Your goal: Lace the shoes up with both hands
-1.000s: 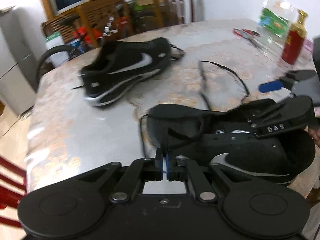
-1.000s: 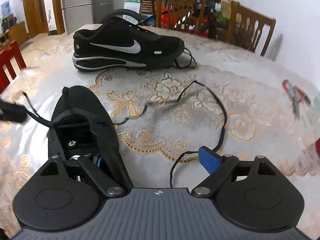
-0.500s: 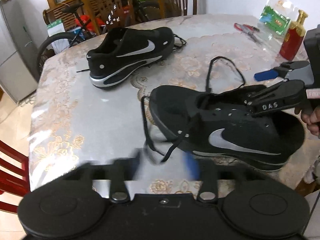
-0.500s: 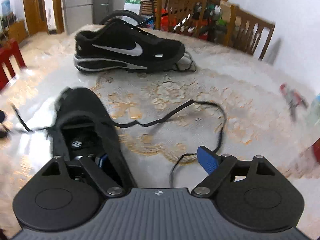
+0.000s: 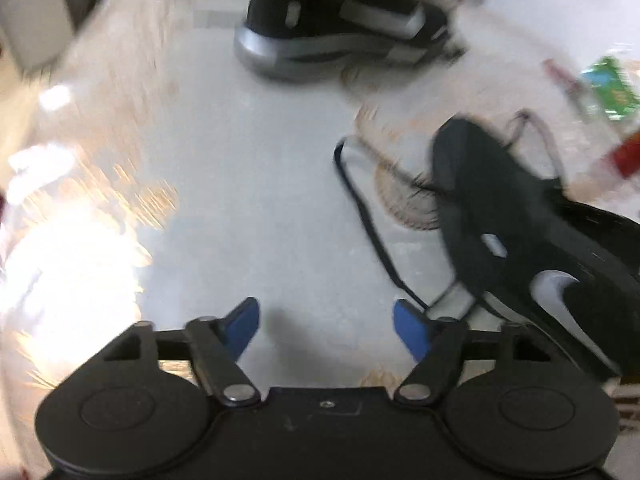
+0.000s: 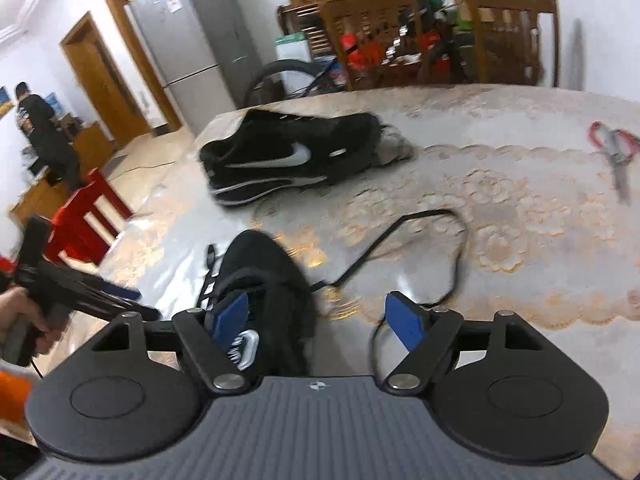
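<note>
The near black shoe (image 6: 268, 268) lies on the table, toe pointing away. My right gripper (image 6: 316, 320) is open around its heel end, with the left pad (image 6: 230, 316) over the shoe's opening and the right pad outside. A black lace (image 6: 436, 214) loops over the tablecloth to the right of the shoe. In the blurred left wrist view my left gripper (image 5: 326, 330) is open and holds nothing. The near shoe (image 5: 540, 248) is to its right, and a lace (image 5: 368, 220) runs across the table to the right pad (image 5: 412, 334). The second shoe (image 6: 292, 156) rests farther back.
The left gripper (image 6: 80, 292), held by a hand (image 6: 24, 320), sits left of the near shoe. Red-handled scissors (image 6: 612, 152) lie at the far right. A red stool (image 6: 88, 216) stands beyond the table's left edge, and wooden chairs (image 6: 508, 32) at the far side.
My left gripper was shut on the lace by the shoe; it has opened, let the lace go and swung left. The right gripper stays open at the shoe and has tilted upward.
</note>
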Demonstrator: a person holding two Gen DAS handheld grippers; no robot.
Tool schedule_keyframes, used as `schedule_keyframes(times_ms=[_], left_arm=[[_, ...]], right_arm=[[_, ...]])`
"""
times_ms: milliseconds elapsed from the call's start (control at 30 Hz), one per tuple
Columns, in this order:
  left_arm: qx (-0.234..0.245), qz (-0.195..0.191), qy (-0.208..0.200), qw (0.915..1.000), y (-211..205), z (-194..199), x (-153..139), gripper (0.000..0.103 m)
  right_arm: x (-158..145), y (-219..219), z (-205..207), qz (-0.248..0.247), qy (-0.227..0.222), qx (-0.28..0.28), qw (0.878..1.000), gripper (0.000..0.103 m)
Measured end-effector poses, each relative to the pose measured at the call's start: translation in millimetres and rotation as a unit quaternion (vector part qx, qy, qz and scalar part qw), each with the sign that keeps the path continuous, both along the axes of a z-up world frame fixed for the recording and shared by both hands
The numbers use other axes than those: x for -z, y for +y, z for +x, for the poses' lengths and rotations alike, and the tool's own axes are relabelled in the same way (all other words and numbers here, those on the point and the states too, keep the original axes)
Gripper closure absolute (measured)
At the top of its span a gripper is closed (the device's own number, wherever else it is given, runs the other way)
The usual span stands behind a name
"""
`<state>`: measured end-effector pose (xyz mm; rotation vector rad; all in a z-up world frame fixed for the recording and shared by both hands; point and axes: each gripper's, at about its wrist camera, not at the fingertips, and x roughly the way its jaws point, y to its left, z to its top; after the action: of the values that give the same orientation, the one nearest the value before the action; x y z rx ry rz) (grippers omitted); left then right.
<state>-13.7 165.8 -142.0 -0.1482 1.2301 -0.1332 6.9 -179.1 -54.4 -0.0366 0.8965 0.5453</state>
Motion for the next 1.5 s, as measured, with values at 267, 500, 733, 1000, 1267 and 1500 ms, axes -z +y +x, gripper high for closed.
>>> schedule_keyframes(times_ms=[267, 500, 733, 1000, 1267, 1500], left_arm=[[-0.012, 0.007, -0.006, 0.9999, -43.0, 2.3, -24.7, 0.046], [-0.079, 0.046, 0.008, 0.9958, -62.0, 1.7, -18.9, 0.084], [-0.112, 0.041, 0.015, 0.9927, -61.5, 0.7, -17.0, 0.083], [-0.173, 0.021, 0.014, 0.9847, -48.8, -3.3, -29.9, 0.073], [-0.202, 0.028, 0.015, 0.9789, -57.5, 7.1, -23.6, 0.075], [-0.209, 0.029, 0.011, 0.9774, -60.5, 9.2, -19.3, 0.101]], right_arm=[[-2.7, -23.0, -3.4, 0.016, -0.004, 0.034, 0.999, 0.025], [4.9, -37.3, 4.3, 0.023, 0.013, 0.039, 0.999, 0.025], [16.1, -50.7, 18.0, 0.03, 0.038, 0.039, 0.998, 0.025], [25.7, -61.9, 36.0, 0.031, 0.057, 0.032, 0.997, 0.025], [32.2, -60.1, 40.4, 0.026, 0.067, 0.012, 0.997, 0.025], [42.0, -64.2, 40.7, 0.007, 0.075, 0.017, 0.997, 0.025]])
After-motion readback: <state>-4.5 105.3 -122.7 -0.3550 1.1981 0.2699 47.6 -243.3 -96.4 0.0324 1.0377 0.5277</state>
